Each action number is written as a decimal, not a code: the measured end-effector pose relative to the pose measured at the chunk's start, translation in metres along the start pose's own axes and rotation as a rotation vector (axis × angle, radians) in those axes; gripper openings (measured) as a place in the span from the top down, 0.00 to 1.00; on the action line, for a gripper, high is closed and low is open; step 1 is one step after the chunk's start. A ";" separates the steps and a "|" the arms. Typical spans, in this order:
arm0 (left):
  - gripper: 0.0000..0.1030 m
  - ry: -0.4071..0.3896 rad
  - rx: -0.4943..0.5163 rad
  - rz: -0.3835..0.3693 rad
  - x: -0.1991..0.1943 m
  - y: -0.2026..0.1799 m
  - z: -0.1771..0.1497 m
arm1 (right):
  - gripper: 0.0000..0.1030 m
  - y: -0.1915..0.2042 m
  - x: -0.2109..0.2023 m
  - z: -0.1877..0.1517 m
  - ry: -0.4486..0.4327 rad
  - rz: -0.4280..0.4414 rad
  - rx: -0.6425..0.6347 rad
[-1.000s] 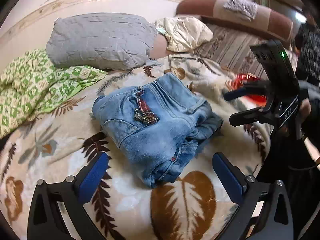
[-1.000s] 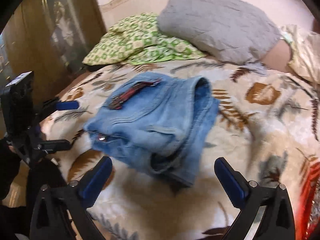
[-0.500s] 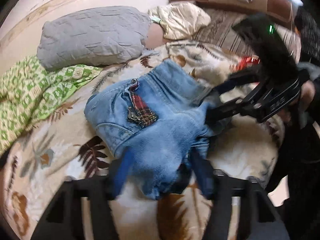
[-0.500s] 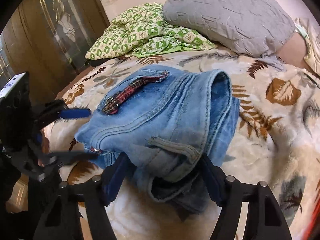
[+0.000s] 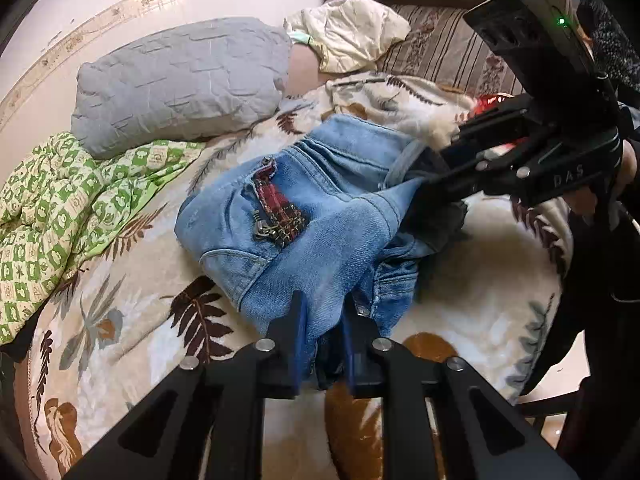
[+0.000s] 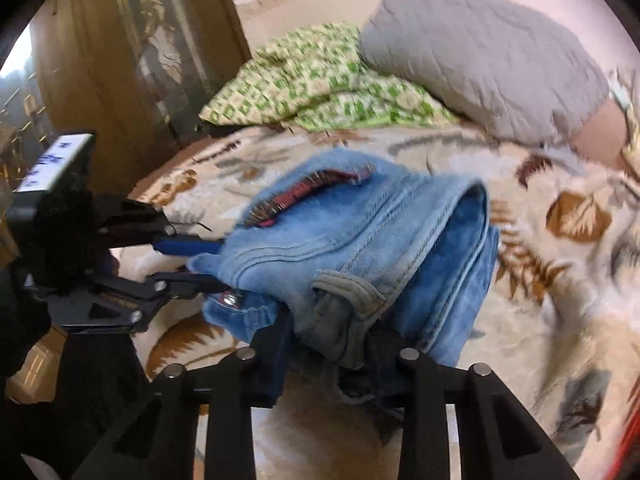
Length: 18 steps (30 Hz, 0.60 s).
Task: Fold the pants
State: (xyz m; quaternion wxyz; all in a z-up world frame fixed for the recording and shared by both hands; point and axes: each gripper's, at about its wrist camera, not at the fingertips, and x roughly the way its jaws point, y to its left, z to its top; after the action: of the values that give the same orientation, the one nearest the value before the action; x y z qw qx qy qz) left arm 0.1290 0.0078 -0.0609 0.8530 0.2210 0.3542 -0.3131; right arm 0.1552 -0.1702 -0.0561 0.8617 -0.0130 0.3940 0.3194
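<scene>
Folded blue jeans [image 5: 320, 208] with a red plaid pocket patch lie on the leaf-patterned bedspread [image 5: 120, 320]. My left gripper [image 5: 325, 320] grips their near edge, its jaws closing with denim pinched between the blue pads. From the right, my right gripper [image 5: 420, 184] bites the waistband side of the bundle. In the right wrist view its jaws are closing around a thick wad of the jeans [image 6: 380, 240], at the right gripper [image 6: 332, 344]. There the left gripper [image 6: 208, 264] clamps the jeans' left corner.
A grey pillow [image 5: 180, 80] and a cream pillow [image 5: 348, 32] lie at the head of the bed. A green checked quilt [image 5: 60, 200] is bunched at the left. A striped couch [image 5: 448, 52] stands behind, and a wooden wardrobe [image 6: 120, 60] is beside the bed.
Both grippers came in from open and apart to the jeans and closed onto them. The denim has bunched and lifted slightly where they hold it.
</scene>
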 end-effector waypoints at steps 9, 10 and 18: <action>0.84 0.026 0.053 -0.015 0.017 -0.015 -0.007 | 0.72 -0.020 -0.006 -0.010 0.071 0.036 -0.002; 0.84 0.028 0.036 -0.024 0.021 -0.012 -0.010 | 0.72 -0.024 -0.001 -0.015 0.079 0.038 0.006; 0.79 0.027 -0.003 -0.012 0.018 -0.008 -0.011 | 0.39 -0.044 -0.007 -0.028 0.016 0.130 0.174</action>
State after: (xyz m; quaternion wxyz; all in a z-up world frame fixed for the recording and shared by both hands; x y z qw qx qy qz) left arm 0.1287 0.0022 -0.0826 0.8466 0.2219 0.3676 -0.3145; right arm 0.1572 -0.2164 -0.0809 0.8340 0.0848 0.4271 0.3390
